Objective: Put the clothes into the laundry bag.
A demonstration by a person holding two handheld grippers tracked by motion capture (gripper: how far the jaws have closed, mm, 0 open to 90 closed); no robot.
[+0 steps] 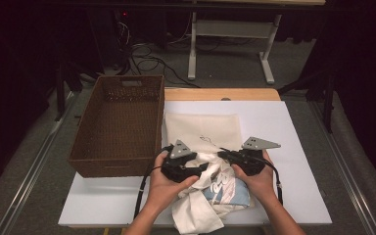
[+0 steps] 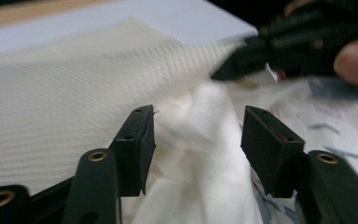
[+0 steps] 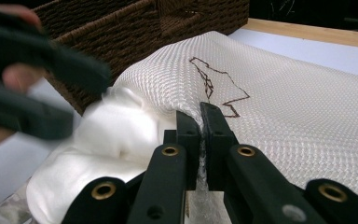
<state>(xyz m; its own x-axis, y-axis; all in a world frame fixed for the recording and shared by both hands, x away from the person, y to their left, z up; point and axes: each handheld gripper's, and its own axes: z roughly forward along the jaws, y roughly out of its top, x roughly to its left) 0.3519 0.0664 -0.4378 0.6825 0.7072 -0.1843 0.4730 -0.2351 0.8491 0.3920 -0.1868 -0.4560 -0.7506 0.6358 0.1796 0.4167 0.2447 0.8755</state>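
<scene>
A cream mesh cloth (image 1: 203, 129) with a thin dark stitched outline lies flat on the white board (image 1: 293, 147). At its near edge sits a crumpled white garment (image 1: 210, 196) with a pale blue print. My right gripper (image 3: 199, 121) is shut on the near edge of the mesh cloth (image 3: 284, 116). My left gripper (image 2: 198, 135) stands open, its jaws on either side of a bulge of the white garment (image 2: 200, 158) without pinching it. In the high view the left gripper (image 1: 203, 169) and the right gripper (image 1: 221, 153) face each other over the garment.
A brown wicker basket (image 1: 120, 122) stands on the left of the board, right beside the mesh cloth. A strip of wooden tabletop (image 1: 220, 94) shows behind the board. Cables and a white table frame (image 1: 230, 29) are on the floor beyond.
</scene>
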